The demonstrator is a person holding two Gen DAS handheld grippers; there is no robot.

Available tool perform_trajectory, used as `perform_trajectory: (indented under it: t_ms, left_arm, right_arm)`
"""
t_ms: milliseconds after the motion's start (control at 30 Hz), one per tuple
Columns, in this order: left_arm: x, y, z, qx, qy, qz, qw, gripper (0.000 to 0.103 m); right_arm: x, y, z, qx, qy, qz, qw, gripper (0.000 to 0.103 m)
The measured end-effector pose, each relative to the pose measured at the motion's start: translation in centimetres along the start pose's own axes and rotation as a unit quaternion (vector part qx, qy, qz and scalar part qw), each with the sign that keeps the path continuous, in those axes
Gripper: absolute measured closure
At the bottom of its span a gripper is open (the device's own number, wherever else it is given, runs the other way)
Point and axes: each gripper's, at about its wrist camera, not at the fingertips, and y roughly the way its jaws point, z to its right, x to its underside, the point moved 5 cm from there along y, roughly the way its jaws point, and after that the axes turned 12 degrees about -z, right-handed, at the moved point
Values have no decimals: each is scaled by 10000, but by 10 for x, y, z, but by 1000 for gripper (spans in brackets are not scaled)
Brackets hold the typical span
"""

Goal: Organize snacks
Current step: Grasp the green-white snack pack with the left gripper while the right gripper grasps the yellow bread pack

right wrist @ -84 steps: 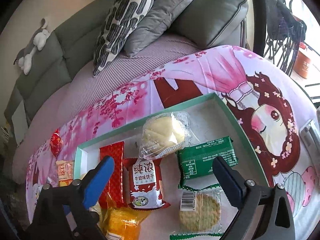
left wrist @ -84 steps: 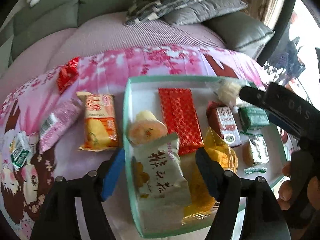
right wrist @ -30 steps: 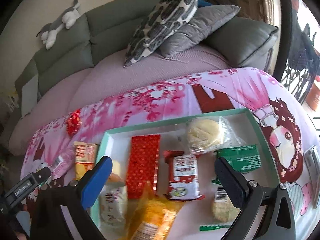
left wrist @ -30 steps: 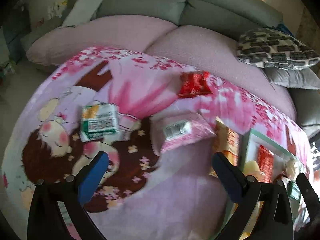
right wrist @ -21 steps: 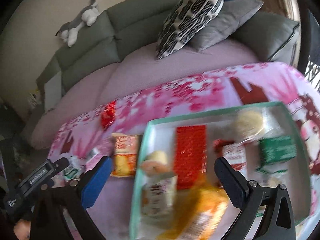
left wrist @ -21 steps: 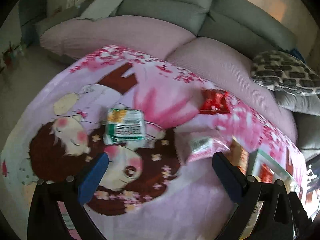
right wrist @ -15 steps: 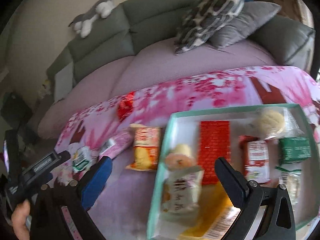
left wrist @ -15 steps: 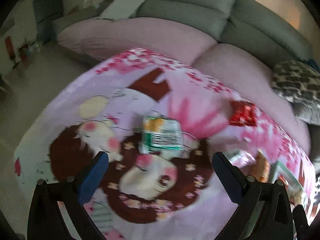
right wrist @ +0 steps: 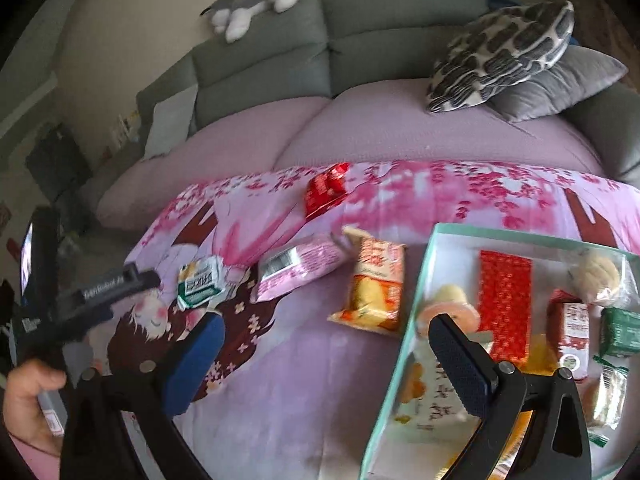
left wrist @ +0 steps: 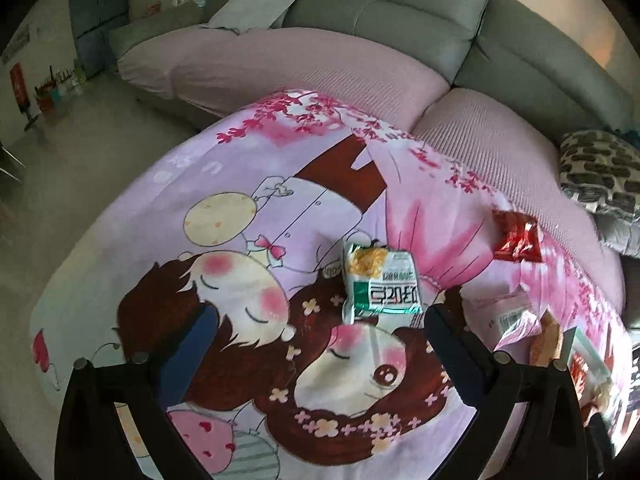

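Spanning the far side, grey sofa (right wrist: 360,40) with lilac ribbed cushions. Before it, a pink cartoon-print cloth (left wrist: 260,380) covers the table. On the cloth's right part, a shallow rectangular tray (right wrist: 416,320) with mint-green rim, holding several wrapped snacks.

Loose on the cloth left of the tray, tray outward: yellow packet (right wrist: 372,292), pink packet (right wrist: 296,268), green-white packet (right wrist: 200,280); a shiny red packet (right wrist: 324,190) lies nearer the sofa.

Left gripper (left wrist: 316,344): blue-padded fingers spread wide, nothing between them. The green-white packet (left wrist: 380,284) lies flat just beyond its tips, toward the right finger; crinkly glossy film, roughly square, white with green band and yellow corner.

Right gripper (right wrist: 320,356): fingers spread wide, empty, straddling the tray's left rim.
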Motion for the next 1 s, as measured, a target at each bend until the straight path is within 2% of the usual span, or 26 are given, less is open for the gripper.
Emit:
perform_trajectory:
  t_ms: [200,333,500,633,767,833,1000]
  left_arm:
    - [-11,14,-13,990,-663,-184,9927,0]
    - [-20,26,-15,1060,-656,-246,9919,0]
    - [-25,40,-12,906,-450,-388,9941,0]
    - [-28,48,-10,553,-352,-403,9970,0]
    - [-30,55,-7,371,-235,-447,9980,0]
    - [-31,58,-2,328,-131,-451,9984,0]
    - [-31,64,11,235,106,-464,9986,0]
  right_arm:
    - [-4,14,0,369,-46,-106,9993,0]
    - [-12,22,4,514,11,-164,9985,0]
    - [-28,27,5,698,10,-174,9974,0]
    - [-44,31,12,1171,4,-136,9930,0]
    - [-52,41,11,1361,-242,-274,9900,1]
    - [-51,49,10,1413,-335,-398,9886,13]
    - [-46,71,10,1415,-375,-660,9870,23]
